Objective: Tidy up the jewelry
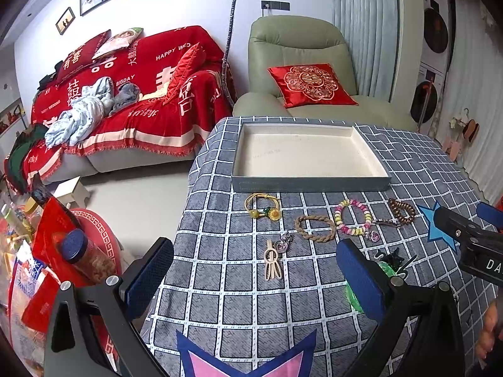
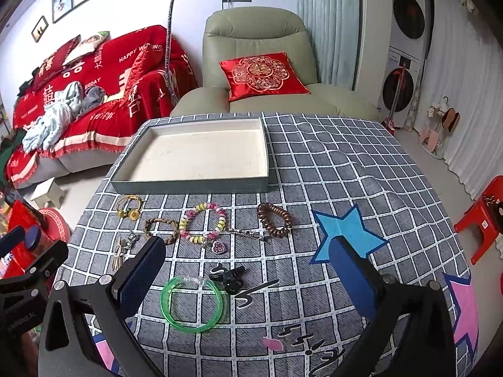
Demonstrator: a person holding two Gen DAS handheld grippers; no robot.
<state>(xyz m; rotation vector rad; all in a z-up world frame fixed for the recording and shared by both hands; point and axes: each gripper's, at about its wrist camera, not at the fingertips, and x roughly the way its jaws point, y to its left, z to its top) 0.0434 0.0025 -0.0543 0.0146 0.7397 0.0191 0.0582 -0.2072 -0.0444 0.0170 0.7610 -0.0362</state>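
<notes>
An empty grey tray with a cream floor [image 1: 309, 185] [image 2: 191, 185] lies at the table's far side. In front of it lie a yellow sunflower hair tie [image 1: 263, 209] [image 2: 129, 208], a braided brown bracelet [image 1: 315, 227] [image 2: 162, 229], a pink and yellow bead bracelet [image 1: 353, 217] [image 2: 204, 223], a brown coil hair tie [image 1: 401, 211] [image 2: 274, 220], a beige hair clip [image 1: 272, 263], a green bangle [image 2: 191, 303] and a black clip [image 2: 228, 278]. My left gripper [image 1: 256, 278] is open above the near cloth. My right gripper [image 2: 248, 279] is open, over the bangle and black clip.
The table has a grey checked cloth [image 2: 330, 169] with star patches. A red-covered sofa [image 1: 125, 94] and a green armchair [image 1: 301, 62] stand behind it. A red stool [image 2: 484, 220] is at the right, and bags and a jar [image 1: 85, 257] at the left.
</notes>
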